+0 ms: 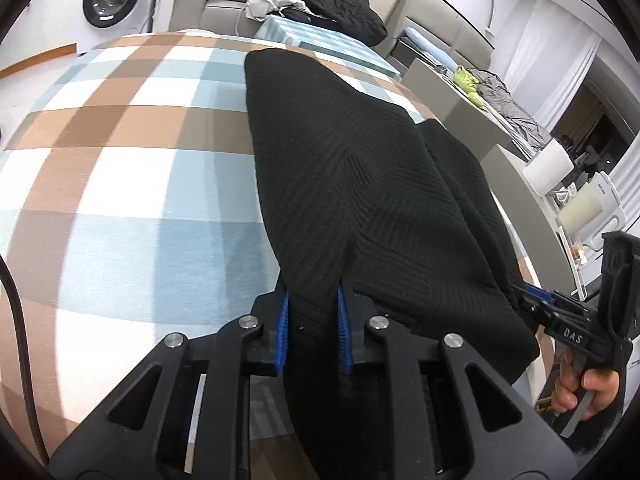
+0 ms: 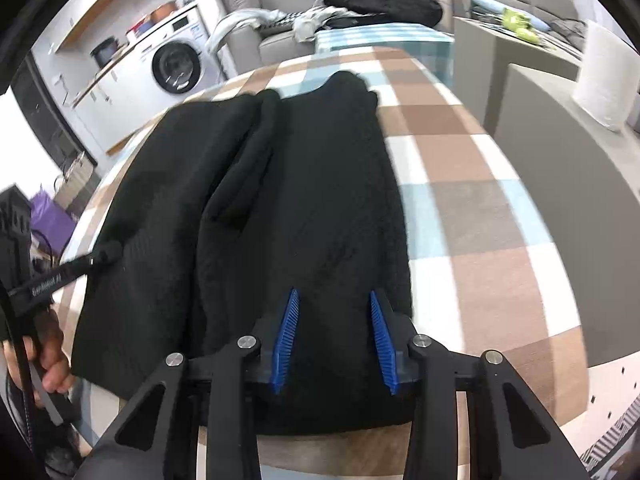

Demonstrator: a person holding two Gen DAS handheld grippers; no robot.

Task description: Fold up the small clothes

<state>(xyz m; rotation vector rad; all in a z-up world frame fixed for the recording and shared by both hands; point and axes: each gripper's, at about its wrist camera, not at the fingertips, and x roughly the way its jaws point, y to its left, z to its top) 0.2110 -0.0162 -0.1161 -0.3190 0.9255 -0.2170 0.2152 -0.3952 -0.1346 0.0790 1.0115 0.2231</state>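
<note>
A black ribbed knit garment [image 1: 360, 184] lies lengthwise on the checked tablecloth [image 1: 120, 168], folded along its length, near edge hanging over the table's front. My left gripper [image 1: 313, 294] is shut on the garment's near edge, fabric bunched between its blue pads. It also shows in the right wrist view [image 2: 100, 256], pinching the cloth at the left. My right gripper [image 2: 334, 296] stands open over the garment's [image 2: 304, 184] near right part, its blue pads apart with cloth under them. In the left wrist view the right gripper [image 1: 536, 300] sits at the garment's right edge.
A washing machine [image 2: 176, 66] stands behind the table at the left. A sofa with a black cushion [image 1: 340, 4] and loose clothes is beyond the far edge. A paper towel roll [image 2: 604, 80] and grey side surfaces stand to the right.
</note>
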